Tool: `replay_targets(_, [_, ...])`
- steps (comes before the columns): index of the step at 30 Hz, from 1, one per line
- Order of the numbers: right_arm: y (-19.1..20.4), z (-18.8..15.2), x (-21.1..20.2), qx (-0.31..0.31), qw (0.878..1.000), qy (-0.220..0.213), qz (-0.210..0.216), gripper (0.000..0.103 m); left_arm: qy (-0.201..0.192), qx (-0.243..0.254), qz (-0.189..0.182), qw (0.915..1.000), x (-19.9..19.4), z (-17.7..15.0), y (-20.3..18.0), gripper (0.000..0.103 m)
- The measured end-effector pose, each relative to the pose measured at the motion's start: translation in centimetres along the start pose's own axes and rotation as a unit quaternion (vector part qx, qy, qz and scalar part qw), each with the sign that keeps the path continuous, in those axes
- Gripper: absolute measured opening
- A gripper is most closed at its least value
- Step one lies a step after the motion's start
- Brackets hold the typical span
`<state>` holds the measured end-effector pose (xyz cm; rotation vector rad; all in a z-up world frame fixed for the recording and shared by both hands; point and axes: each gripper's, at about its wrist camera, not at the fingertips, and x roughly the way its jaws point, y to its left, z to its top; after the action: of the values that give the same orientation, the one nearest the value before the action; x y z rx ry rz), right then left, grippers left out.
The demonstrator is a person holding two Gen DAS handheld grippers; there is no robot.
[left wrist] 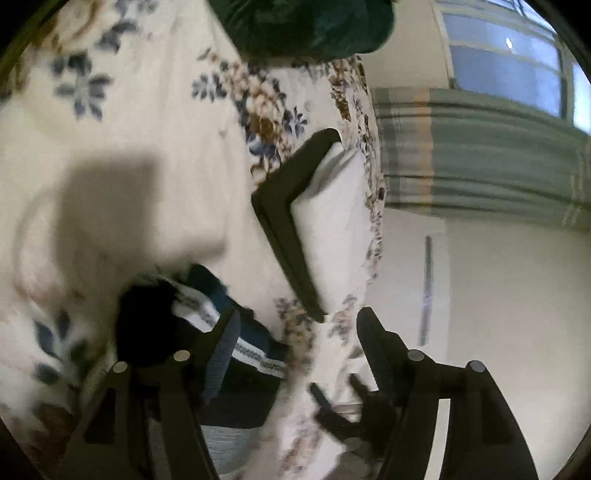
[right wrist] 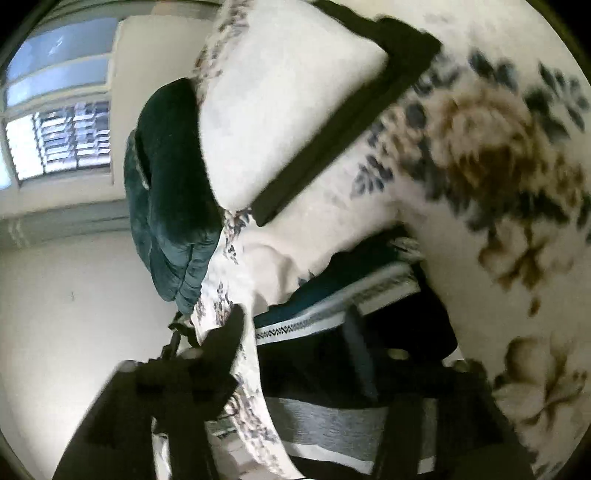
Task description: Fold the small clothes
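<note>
A folded small garment (left wrist: 255, 356), dark navy and teal with a white patterned band and grey stripes, lies on the flowered bed sheet (left wrist: 147, 110) near the bed's edge. My left gripper (left wrist: 299, 343) hovers over it with jaws apart; the left finger lies across the cloth and the right finger is above the sheet's edge. In the right wrist view the same garment (right wrist: 332, 317) sits under my right gripper (right wrist: 295, 343), whose jaws also stand apart without pinching the cloth. Both views are blurred.
A white pillow with a black border (left wrist: 332, 195) (right wrist: 288, 110) lies beyond the garment. A dark green bundle (left wrist: 314, 26) (right wrist: 170, 184) rests at the bed's far edge. Past the bed edge are pale floor, a wall and a window (right wrist: 55, 129).
</note>
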<state>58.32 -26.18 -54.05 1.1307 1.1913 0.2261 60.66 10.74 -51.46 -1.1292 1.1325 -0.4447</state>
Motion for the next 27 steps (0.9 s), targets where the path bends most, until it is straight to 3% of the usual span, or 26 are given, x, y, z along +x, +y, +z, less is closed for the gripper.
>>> replay_targets(1, [0.5,0.0,-0.2,-0.023,0.999,-0.005,-0.022,0.069,0.002,0.034,0.021,0.9992,-0.1,-0.2,-0.6,0.064])
replay_targets(3, [0.6,-0.4,-0.9,-0.068,0.995,-0.007,-0.071,0.071,0.021,0.123,0.091,0.9880,0.8,-0.7,-1.9,0.064])
replay_targets(4, [0.7,-0.6,-0.6,-0.089,0.991,-0.001,-0.100,0.072,0.038,0.165,0.131,0.9768,1.9,-1.1,-2.1,0.064])
replay_targets(6, [0.2,-0.7,1.0,-0.116,0.983,0.022,-0.144,0.072,0.067,0.201,0.190,0.9587,4.2,-1.3,-1.6,0.064])
replay_targets(7, [-0.2,-0.6,2.0,-0.119,0.979,0.032,-0.161,0.072,0.076,0.209,0.203,0.9535,5.3,-1.4,-1.0,0.060])
replay_targets(8, [-0.7,-0.1,3.4,-0.117,0.976,0.044,-0.176,0.072,0.084,0.212,0.207,0.9513,6.3,-1.4,-0.3,0.044])
replay_targets(9, [-1.2,-0.1,4.2,-0.115,0.976,0.052,-0.178,0.070,0.089,0.214,0.202,0.9517,6.8,-1.3,0.0,0.023])
replay_targets(10, [-1.5,0.1,4.9,-0.112,0.976,0.054,-0.180,0.051,0.091,0.217,0.202,0.9507,7.2,-1.3,0.1,0.006])
replay_targets(12, [-1.3,0.5,5.9,-0.111,0.974,0.053,-0.190,0.015,0.078,0.219,0.183,0.9552,6.4,-1.1,-0.2,0.006])
replay_targets(14, [-0.4,0.5,5.7,-0.122,0.975,0.033,-0.181,0.009,0.056,0.215,0.171,0.9597,5.1,-1.0,-0.5,0.006])
replay_targets(18, [1.9,0.4,5.5,-0.152,0.974,0.012,-0.170,0.008,0.050,0.180,0.175,0.9668,4.9,0.6,1.4,0.006])
replay_targets(22, [1.5,1.3,7.9,-0.152,0.964,0.036,-0.217,0.008,0.081,0.152,0.176,0.9693,7.1,2.0,3.9,0.011])
replay_targets(24, [1.2,1.9,8.6,-0.151,0.960,0.056,-0.230,0.010,0.082,0.144,0.164,0.9725,6.9,2.0,3.6,0.022])
replay_targets(26, [1.1,2.1,8.1,-0.143,0.962,0.071,-0.219,0.022,0.066,0.140,0.139,0.9782,5.4,1.7,2.6,0.059])
replay_targets(27, [1.0,2.2,7.2,-0.139,0.966,0.071,-0.206,0.035,0.056,0.138,0.127,0.9807,4.6,1.4,2.1,0.067])
